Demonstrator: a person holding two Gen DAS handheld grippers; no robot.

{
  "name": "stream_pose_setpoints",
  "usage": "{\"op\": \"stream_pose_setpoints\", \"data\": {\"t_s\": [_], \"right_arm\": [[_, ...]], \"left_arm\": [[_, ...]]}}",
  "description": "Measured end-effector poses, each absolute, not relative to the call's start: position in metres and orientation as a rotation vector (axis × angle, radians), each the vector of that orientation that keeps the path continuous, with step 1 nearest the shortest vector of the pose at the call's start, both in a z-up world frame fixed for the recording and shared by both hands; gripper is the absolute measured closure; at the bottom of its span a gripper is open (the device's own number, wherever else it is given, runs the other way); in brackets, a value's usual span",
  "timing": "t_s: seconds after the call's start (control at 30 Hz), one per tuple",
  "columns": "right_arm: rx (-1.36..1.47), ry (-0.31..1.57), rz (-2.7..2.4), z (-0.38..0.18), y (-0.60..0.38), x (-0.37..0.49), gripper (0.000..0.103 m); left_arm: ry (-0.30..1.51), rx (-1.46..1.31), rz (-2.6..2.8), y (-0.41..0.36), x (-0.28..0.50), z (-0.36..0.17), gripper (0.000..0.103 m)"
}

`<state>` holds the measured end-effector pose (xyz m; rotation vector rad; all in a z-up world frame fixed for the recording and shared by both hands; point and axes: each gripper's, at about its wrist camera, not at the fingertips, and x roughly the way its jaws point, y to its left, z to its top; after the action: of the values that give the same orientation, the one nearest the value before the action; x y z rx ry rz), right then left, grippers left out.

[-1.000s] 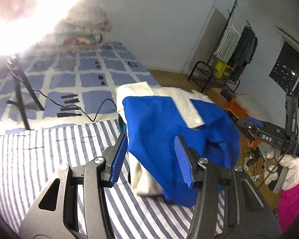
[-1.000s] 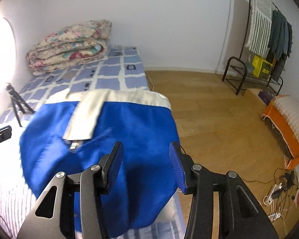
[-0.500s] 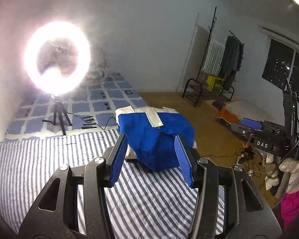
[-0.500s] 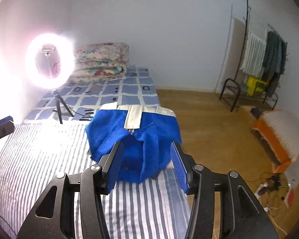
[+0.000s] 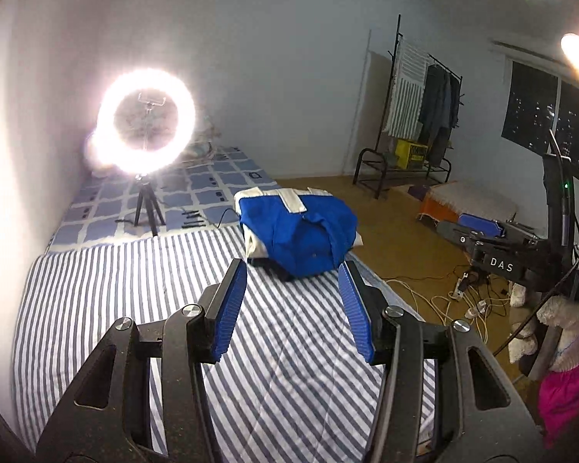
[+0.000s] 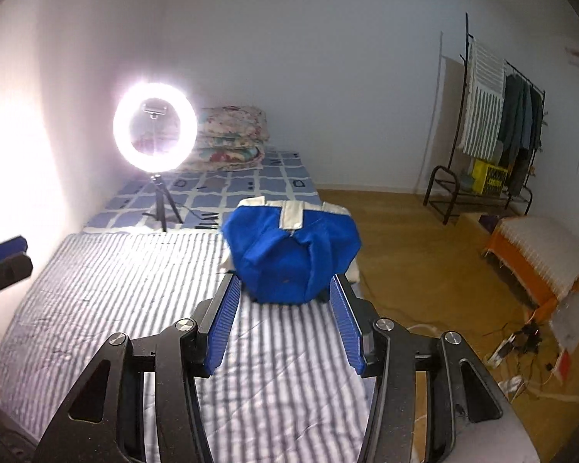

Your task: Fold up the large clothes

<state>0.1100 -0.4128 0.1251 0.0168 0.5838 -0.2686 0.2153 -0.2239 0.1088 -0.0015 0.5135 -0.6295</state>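
The folded blue garment (image 6: 293, 254) sits at the striped mattress's (image 6: 108, 293) far right edge, white collar band pointing away; both my claws, left (image 5: 291, 308) and right (image 6: 285, 318), hang spread and empty.

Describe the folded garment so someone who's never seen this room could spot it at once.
Start at the bed, at its striped sheet. At that sheet's far end, near the floor-side edge and to the right of the ring light, sits the blue garment, a rounded folded bundle. Its bright blue cloth with a cream band sets it apart; the floral quilt is further back by the wall.
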Motion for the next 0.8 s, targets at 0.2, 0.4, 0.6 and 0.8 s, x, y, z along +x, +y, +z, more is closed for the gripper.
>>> {"op": "stream_pose_setpoints", "data": {"t_s": [0.2, 0.4, 0.6, 0.8], "right_arm": [[0.039, 0.563, -0.286, 0.103, -0.390, 0.075, 0.051], [0.027, 0.572, -0.288, 0.081, -0.375, 0.061, 0.047], [0.018, 0.562, -0.311, 0.070, -0.370, 0.052, 0.044], [0.010, 0.540, -0.344, 0.063, -0.371, 0.044, 0.023]], "left_arm": [[0.514, 0.005, -0.603, -0.208, 0.186, 0.090, 0.042], [0.507, 0.029, -0.594, -0.208, 0.175, 0.073, 0.039], [0.505, 0.053, -0.590, -0.215, 0.174, 0.065, 0.026], [0.478, 0.050, -0.555, -0.213, 0.167, 0.061, 0.006]]}}
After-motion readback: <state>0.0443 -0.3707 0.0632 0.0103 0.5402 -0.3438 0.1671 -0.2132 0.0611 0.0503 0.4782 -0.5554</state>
